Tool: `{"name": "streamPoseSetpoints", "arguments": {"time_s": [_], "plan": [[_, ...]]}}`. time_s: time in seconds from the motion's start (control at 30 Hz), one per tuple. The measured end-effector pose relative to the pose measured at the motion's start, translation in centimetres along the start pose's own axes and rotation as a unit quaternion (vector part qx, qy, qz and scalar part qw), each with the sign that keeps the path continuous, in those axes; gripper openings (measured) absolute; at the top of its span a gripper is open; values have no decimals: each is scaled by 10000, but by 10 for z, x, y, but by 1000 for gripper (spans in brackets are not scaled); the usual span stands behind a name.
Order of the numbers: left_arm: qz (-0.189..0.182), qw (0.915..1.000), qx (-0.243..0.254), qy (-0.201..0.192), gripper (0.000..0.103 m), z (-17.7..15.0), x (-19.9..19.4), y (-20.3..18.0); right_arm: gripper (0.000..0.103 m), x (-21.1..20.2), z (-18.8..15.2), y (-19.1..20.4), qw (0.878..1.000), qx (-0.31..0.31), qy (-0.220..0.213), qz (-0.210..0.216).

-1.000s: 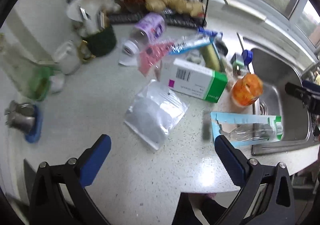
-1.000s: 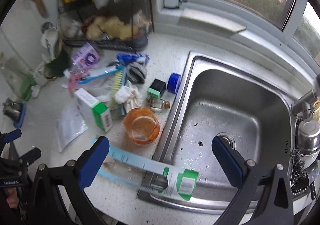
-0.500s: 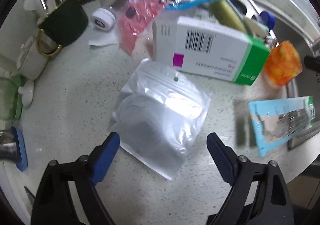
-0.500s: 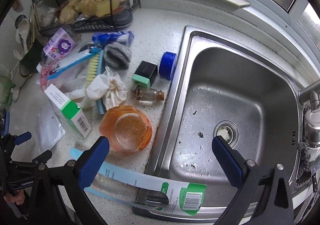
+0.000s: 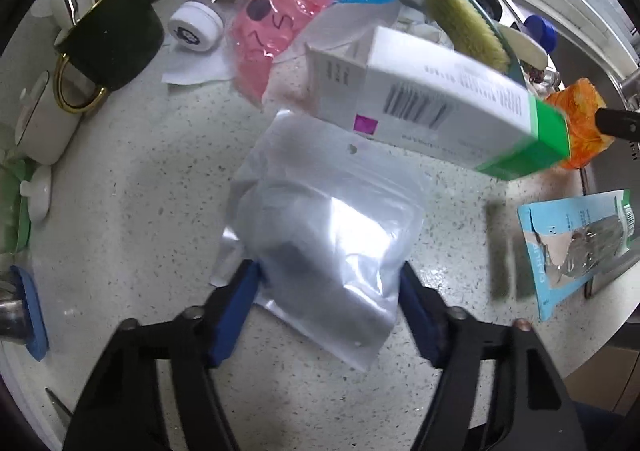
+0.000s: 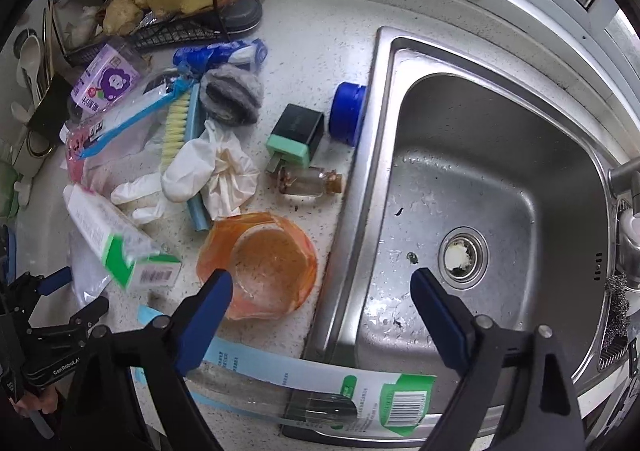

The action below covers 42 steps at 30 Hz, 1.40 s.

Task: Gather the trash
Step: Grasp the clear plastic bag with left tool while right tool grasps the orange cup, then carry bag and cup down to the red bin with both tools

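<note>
Down on the speckled counter (image 5: 132,187), the left gripper (image 5: 328,283) straddles the near end of a clear zip bag (image 5: 320,227). Its jaws have just been closing, and the blue pads now sit against the bag's two long edges, though a firm pinch cannot be confirmed. The bag lies flat at the centre of the left wrist view, its long axis running from lower right up toward upper centre, with the sealed, hole-punched end pointing away toward a white and green carton (image 5: 440,107). That carton lies across the upper right, its green end toward the right edge.

In the right wrist view, the right gripper (image 6: 320,299) hangs wide apart with nothing between its pads; its jaws have just been narrowing slightly. One pad is over an orange plastic cup (image 6: 260,263), the other over the steel sink (image 6: 500,179). A long blister pack (image 6: 312,387) lies across the bottom.
</note>
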<state>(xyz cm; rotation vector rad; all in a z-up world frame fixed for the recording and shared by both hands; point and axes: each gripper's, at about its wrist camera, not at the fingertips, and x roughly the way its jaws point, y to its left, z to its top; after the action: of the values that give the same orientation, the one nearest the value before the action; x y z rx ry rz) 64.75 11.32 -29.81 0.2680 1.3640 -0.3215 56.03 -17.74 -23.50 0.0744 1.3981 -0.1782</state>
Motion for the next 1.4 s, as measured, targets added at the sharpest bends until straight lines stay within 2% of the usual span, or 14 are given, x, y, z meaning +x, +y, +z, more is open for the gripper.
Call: {"name": "streamPoseSetpoints", "arguments": {"time_s": [0.2,0.3,0.4,0.47,0.5,0.57,0.63,0.83,0.97,1.1,1.17,1.4], "plan": [[-47,9999,-133,-35,31,-4,-3,16,75,13,4,-2,9996,179,189,148],[107,9995,-290,-50,9,-5,-7,26,70,19,7,-3,9993,225,259,137],[45,9991,-419,-61,9,-11,-17,30,60,26,6,-3,9991,196,326,209],[65,9990,-436,-122,9,-12,-23,29,40,31,6,-3,9991,159,369,147],[61,9990,-425,-158,9,-13,-26,30,35,35,6,-2,9990,151,403,141],[67,9988,-418,-236,9,-15,-36,27,14,39,4,-1,9989,102,422,189],[108,9986,-407,-316,9,-18,-46,26,7,40,1,2,9989,44,397,238],[149,9974,-369,-595,9,-20,-79,14,4,13,-5,10,9992,-141,-102,358],[-12,9962,-420,-765,9,-24,-103,1,4,-18,-12,12,9976,-312,-403,465],[-140,9946,-383,-950,9,-30,-125,-38,4,-46,-28,7,9950,-336,-616,718],[-90,9938,-341,-1057,9,-38,-134,-54,4,-63,-39,0,9934,-339,-711,835],[77,9887,-688,-1327,9,-88,-165,-116,4,-102,-92,-26,9864,-603,-1006,1150]]}}
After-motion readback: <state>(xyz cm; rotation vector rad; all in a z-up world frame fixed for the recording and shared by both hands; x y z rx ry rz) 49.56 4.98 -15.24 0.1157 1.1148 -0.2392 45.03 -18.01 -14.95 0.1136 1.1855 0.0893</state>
